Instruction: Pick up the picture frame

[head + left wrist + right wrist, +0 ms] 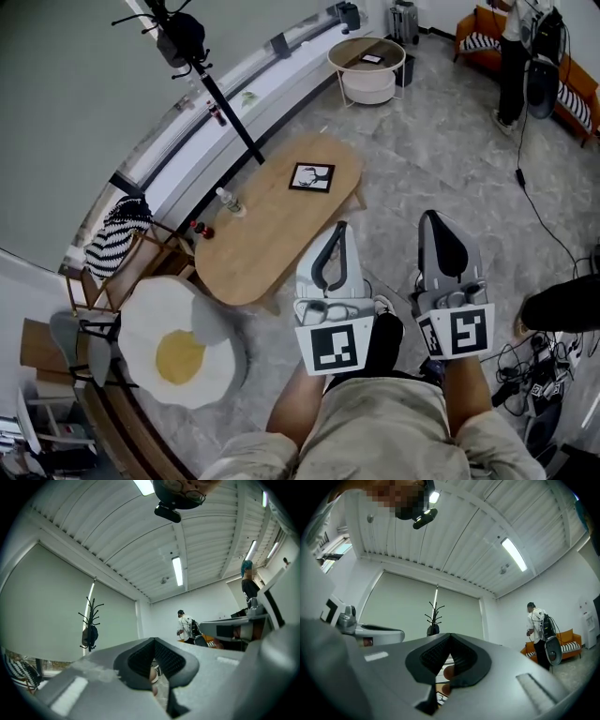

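The picture frame (312, 177), black-edged with a white print, lies flat near the far end of the oval wooden table (262, 244). Both grippers are held out in front of the person, short of the table's near right edge. My left gripper (341, 228) points toward the table, its jaws together and nothing between them. My right gripper (433, 217) is beside it over the grey floor, its jaws likewise together and empty. In the left gripper view the left gripper (153, 640) points slightly up at the room; the right gripper view shows the right gripper (450, 635) the same way.
A clear bottle (228, 201) and a small red-capped item (199, 228) stand on the table's left side. An egg-shaped cushion (178, 352) and a chair with striped cloth (117, 234) sit left. A round side table (367, 67), a coat stand (192, 47), a person (514, 56) and floor cables (539, 370) lie beyond.
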`<state>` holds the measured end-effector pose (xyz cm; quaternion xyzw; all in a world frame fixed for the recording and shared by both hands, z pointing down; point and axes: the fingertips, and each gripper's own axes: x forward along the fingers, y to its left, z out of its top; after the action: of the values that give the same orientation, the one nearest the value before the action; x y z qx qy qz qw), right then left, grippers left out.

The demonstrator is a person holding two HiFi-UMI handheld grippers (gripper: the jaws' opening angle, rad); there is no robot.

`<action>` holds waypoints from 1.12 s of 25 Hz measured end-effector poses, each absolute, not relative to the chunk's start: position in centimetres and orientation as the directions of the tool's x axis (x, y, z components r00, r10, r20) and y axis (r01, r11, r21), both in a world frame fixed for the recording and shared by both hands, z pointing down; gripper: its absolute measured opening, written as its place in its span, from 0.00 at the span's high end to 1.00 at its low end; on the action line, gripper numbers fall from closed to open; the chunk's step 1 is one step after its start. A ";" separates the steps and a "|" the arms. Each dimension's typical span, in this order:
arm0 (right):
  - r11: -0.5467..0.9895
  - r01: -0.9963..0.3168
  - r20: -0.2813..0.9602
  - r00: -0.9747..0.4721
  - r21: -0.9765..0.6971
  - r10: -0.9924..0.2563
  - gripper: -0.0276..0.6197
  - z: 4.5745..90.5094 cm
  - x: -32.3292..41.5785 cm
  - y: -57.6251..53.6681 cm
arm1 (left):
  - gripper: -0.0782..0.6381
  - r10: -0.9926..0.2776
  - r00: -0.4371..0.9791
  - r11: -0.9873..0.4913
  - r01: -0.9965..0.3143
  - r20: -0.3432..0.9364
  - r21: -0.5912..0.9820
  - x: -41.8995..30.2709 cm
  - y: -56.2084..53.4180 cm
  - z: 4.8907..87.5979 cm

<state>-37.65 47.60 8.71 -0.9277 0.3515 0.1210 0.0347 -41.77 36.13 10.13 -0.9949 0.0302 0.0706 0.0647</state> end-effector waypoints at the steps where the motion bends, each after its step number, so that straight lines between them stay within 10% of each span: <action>1: -0.751 -0.660 -0.249 0.723 0.025 -0.644 0.95 8.7 -36.9 47.7 | 0.88 -0.048 0.988 -0.990 -0.067 -0.146 -0.123 -41.0 36.3 10.3; 28: -0.689 -0.724 -0.152 0.677 0.037 -0.720 0.95 10.6 -11.5 41.3 | 0.88 -0.152 0.984 -0.987 -0.157 -0.088 -0.046 -17.0 30.2 12.5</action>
<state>-11.46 41.30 10.64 -0.9157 0.3941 0.0774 0.0133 -16.98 30.17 12.49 -0.9957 0.0776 0.0421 0.0265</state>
